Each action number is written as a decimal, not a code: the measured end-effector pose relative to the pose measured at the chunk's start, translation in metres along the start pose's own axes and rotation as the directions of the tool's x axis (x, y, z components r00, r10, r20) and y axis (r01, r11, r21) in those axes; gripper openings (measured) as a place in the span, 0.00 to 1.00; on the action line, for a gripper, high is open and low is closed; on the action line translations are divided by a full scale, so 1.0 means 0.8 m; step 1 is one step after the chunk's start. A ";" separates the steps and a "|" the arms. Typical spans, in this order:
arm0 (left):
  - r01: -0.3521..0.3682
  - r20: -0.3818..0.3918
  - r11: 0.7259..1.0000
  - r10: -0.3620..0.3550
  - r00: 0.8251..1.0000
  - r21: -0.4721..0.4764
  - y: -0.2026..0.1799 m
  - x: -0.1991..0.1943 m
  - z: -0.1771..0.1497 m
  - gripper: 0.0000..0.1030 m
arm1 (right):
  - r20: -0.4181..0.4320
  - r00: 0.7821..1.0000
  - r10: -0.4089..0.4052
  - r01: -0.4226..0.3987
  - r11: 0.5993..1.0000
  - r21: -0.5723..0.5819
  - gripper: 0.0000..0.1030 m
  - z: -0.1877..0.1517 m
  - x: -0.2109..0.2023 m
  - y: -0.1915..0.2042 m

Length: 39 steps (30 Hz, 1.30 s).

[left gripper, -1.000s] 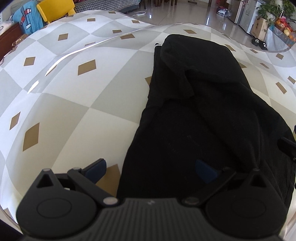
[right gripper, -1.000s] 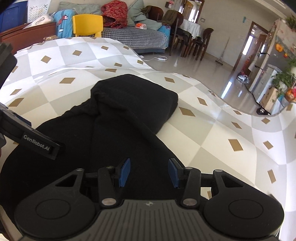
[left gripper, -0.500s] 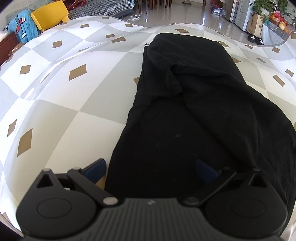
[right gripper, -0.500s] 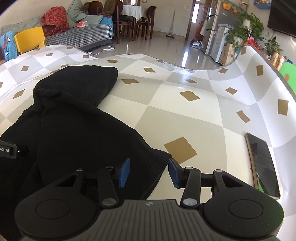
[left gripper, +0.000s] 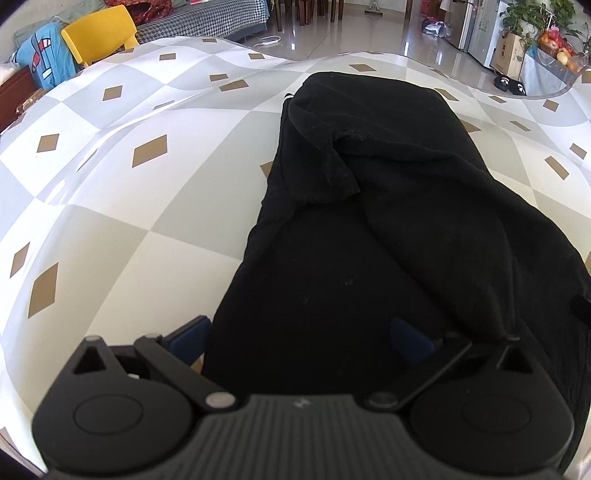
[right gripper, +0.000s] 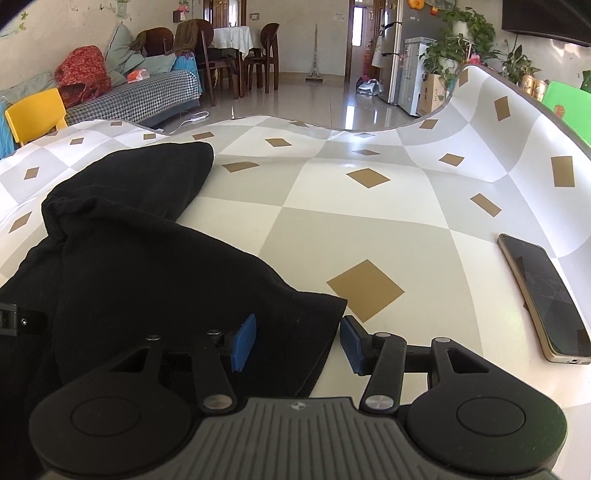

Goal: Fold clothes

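One black garment [left gripper: 369, 240] lies lengthwise on the checked tablecloth [left gripper: 110, 206], already doubled into a long strip with a short sleeve [left gripper: 328, 162] turned in on top, which we judge to be the reason it sits so narrow: the sides are in and the crosswise fold is still to come. We see two grippers at its near end, one at each corner. Our left gripper [left gripper: 301, 338] stands wide apart over the left near edge, one blue pad off the cloth and one above it, pressing nothing. Our right gripper [right gripper: 297, 341] straddles the right near corner [right gripper: 325, 306]; its jaws have just been opening a little further, the corner lies between the pads, and they do not seem to pinch it, though the black cloth hides the left pad's contact. We read both as poised to take the near hem and carry it toward the far end. One phone [right gripper: 543, 295] rests face up on the table to the right, well apart from the garment. One yellow chair [left gripper: 99, 33] stands beyond the far table edge, and one sofa [right gripper: 140, 96] behind it carries a heap of cushions and clothes.
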<state>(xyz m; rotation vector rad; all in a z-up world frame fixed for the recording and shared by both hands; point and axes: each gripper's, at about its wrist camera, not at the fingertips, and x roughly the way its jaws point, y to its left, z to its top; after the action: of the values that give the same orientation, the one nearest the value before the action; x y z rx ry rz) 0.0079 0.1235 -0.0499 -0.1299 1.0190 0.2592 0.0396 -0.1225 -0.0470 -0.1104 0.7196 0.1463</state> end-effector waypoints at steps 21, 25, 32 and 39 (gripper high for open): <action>-0.001 0.022 1.000 0.001 1.000 -0.003 -0.009 0.008 0.006 1.00 | 0.005 1.000 0.027 -0.027 1.000 0.011 0.11 0.005 -0.003 0.009; 0.000 0.022 1.000 0.000 1.000 -0.003 -0.008 0.007 0.006 1.00 | 0.019 1.000 0.024 -0.025 1.000 0.019 0.11 0.006 -0.015 0.008; -0.003 0.017 1.000 0.003 1.000 -0.004 -0.006 0.004 0.004 1.00 | 0.063 0.997 0.042 -0.045 0.998 0.046 0.11 0.012 -0.045 0.009; -0.011 0.007 1.000 0.011 1.000 -0.016 -0.003 0.000 0.001 1.00 | 0.098 0.989 0.113 -0.119 0.991 0.055 0.11 0.017 -0.076 0.015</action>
<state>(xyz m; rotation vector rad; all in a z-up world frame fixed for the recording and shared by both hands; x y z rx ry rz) 0.0094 0.1216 -0.0496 -0.1384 1.0109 0.2776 0.0011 -0.1146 0.0024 -0.0035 0.6348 0.2398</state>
